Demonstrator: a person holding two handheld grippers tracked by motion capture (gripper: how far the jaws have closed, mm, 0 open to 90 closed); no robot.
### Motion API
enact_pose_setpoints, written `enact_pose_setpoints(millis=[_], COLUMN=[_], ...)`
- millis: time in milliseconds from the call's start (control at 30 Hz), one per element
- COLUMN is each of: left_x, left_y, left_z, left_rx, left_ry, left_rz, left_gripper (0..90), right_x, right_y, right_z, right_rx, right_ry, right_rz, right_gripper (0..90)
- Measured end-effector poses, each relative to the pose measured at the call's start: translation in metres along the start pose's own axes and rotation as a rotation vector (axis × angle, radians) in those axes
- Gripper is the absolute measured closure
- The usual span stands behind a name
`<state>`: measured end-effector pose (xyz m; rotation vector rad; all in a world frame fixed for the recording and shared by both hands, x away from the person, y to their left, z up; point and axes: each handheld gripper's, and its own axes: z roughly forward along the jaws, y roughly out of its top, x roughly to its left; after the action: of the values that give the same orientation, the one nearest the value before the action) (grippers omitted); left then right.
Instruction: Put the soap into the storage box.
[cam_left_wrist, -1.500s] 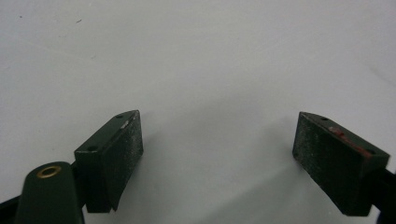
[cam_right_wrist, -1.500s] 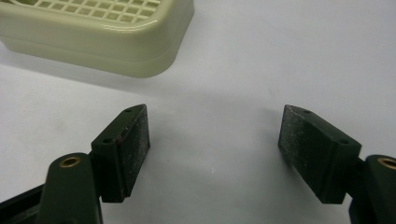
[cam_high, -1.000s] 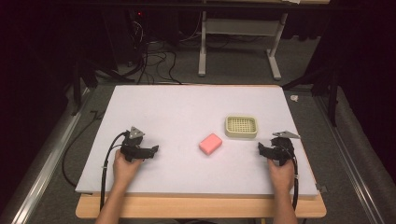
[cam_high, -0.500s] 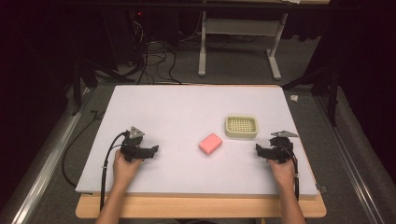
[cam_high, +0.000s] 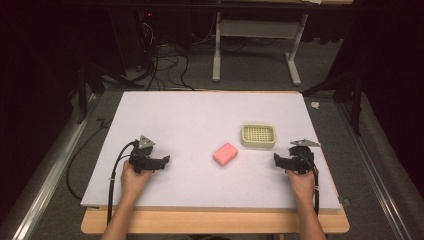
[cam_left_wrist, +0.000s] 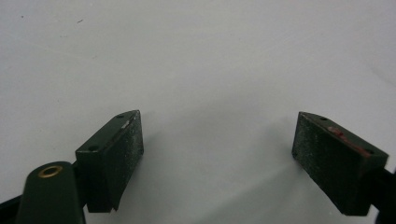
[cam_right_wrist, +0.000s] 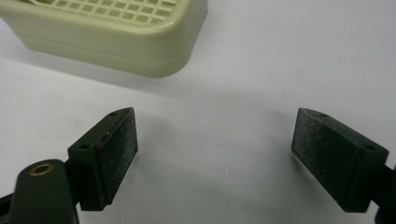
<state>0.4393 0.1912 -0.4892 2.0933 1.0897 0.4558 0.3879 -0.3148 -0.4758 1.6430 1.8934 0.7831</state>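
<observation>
at the lower middle of the high view, a pink soap bar (cam_high: 225, 154) lies flat on the white surface (cam_high: 200, 115), with a cream slotted soap dish (cam_high: 258, 135) just up and to the right of it, near but apart. the two sit between the hands, likely so that either side can reach them without crossing over. the left claw (cam_high: 165, 160) rests low at the lower left of the frame, pointed toward the bar, its jaws spread wide with nothing between them; the left gripper view has bare white surface (cam_left_wrist: 196, 70) beyond its pads (cam_left_wrist: 126, 154). the right claw (cam_high: 276, 159) sits at the lower right, aimed inward, jaws likewise apart and empty. in the right gripper view the dish (cam_right_wrist: 116, 32) fills the upper left, close ahead and off to one side of the pads (cam_right_wrist: 116, 149). both hands look parked in a ready pose, jaws open presumably so one can close on the bar and carry it to the dish.
</observation>
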Motion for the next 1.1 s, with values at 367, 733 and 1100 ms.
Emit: enact_pose_setpoints(millis=[367,733,1100], left_x=[0.0,0.0,0.0], left_y=[0.0,0.0,0.0], left_z=[0.0,0.0,0.0], left_rx=[0.0,0.0,0.0], left_ry=[0.0,0.002,0.0], left_rz=[0.0,0.002,0.0], left_gripper=[17.0,17.0,17.0], right_x=[0.011,0.025,0.039], right_y=[0.003,0.005,-0.001], right_z=[-0.014,-0.029,-0.04], right_rx=[-0.037,-0.086,-0.092], right_ry=[0.043,0.094,0.152], right_rz=[-0.044,-0.066,-0.089], right_gripper=[17.1,16.8,16.8])
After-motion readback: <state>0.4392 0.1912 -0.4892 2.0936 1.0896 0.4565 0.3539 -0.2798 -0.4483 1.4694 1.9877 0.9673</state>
